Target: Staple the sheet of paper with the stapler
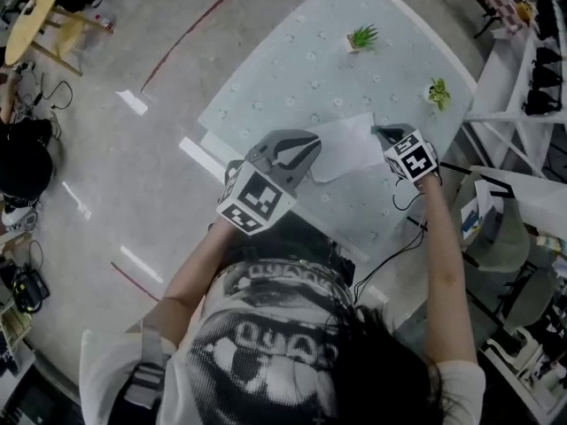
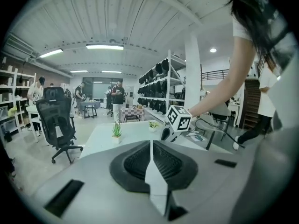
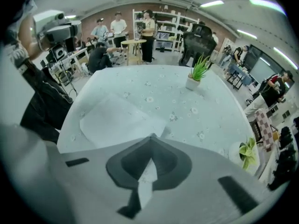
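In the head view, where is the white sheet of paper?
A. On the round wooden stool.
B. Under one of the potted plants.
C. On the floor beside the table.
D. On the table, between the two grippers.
D: the sheet of paper lies on the table, with the left gripper at one side of it and the right gripper at the other.

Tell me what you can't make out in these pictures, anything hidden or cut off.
- The stapler: seen in no view. In the right gripper view the right gripper blocks the table right beneath it.
- The sheet of paper: its near edge is cut off by that gripper's body in the right gripper view.
- The paper's pinched edge: covered by the left gripper in the head view.
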Available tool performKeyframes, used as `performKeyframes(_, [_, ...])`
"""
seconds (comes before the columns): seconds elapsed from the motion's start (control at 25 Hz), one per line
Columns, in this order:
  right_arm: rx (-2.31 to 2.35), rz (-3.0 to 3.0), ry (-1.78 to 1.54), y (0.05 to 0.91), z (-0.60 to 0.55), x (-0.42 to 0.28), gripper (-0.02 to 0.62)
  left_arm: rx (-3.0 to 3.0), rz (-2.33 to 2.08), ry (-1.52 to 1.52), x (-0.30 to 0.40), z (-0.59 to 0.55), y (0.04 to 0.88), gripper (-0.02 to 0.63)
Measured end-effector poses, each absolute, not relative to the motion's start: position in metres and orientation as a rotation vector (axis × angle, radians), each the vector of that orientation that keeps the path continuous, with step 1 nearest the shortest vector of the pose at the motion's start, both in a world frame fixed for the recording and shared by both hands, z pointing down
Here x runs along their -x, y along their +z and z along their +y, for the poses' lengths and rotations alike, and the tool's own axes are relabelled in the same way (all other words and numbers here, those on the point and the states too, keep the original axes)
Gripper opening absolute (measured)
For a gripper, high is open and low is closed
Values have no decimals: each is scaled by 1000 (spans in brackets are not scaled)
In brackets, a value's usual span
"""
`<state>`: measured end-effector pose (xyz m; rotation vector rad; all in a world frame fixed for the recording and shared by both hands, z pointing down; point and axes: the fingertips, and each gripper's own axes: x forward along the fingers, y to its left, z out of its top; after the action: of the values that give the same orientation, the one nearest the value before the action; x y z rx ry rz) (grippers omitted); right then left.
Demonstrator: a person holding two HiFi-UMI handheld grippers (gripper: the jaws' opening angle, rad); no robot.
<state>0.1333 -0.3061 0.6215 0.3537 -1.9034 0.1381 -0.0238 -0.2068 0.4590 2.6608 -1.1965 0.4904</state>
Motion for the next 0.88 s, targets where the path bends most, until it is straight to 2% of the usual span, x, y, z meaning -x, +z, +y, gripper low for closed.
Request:
performKeyframes(0.4, [-758, -2287, 332, 562, -270, -128, 0, -2697, -1185, 531, -18, -188, 447, 15])
performKeyframes(0.88, [-976, -2507, 502, 541, -213, -129, -3, -2642, -1170, 667, -45, -151, 458, 15])
